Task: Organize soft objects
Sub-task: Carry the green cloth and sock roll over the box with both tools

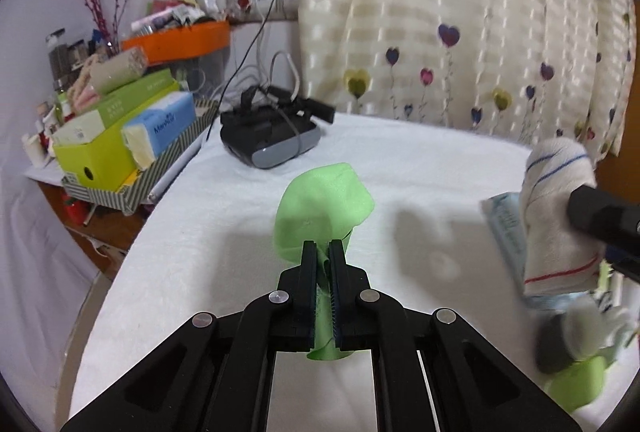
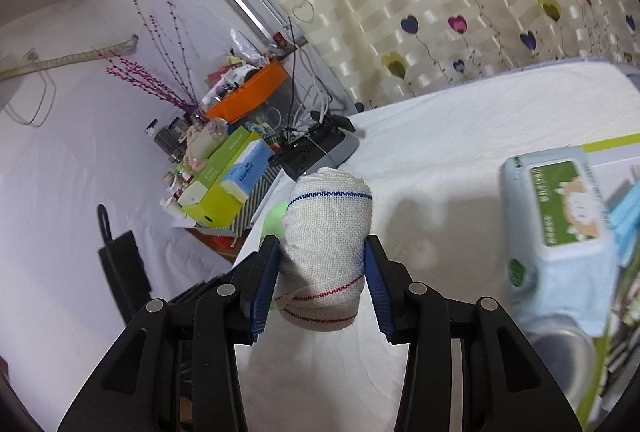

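Observation:
My left gripper (image 1: 323, 252) is shut on a light green cloth (image 1: 320, 207) and holds it up above the white table cover (image 1: 200, 272). My right gripper (image 2: 322, 248) is shut on a rolled white towel (image 2: 326, 236) with blue and red stripes, lifted off the table. The same towel (image 1: 556, 216) shows at the right of the left wrist view, with a black finger of the right gripper against it. A bit of the green cloth (image 2: 276, 218) peeks from behind the towel in the right wrist view.
A pale blue wet-wipes pack (image 2: 560, 228) lies to the right, by a metal bowl (image 2: 560, 352) and a green-edged tray (image 2: 608, 141). A black and grey headset (image 1: 272, 137) with cables sits at the far table end. Boxes and a tissue pack (image 1: 120, 135) stand on a side shelf at left. A heart-patterned curtain (image 1: 460, 11) hangs behind.

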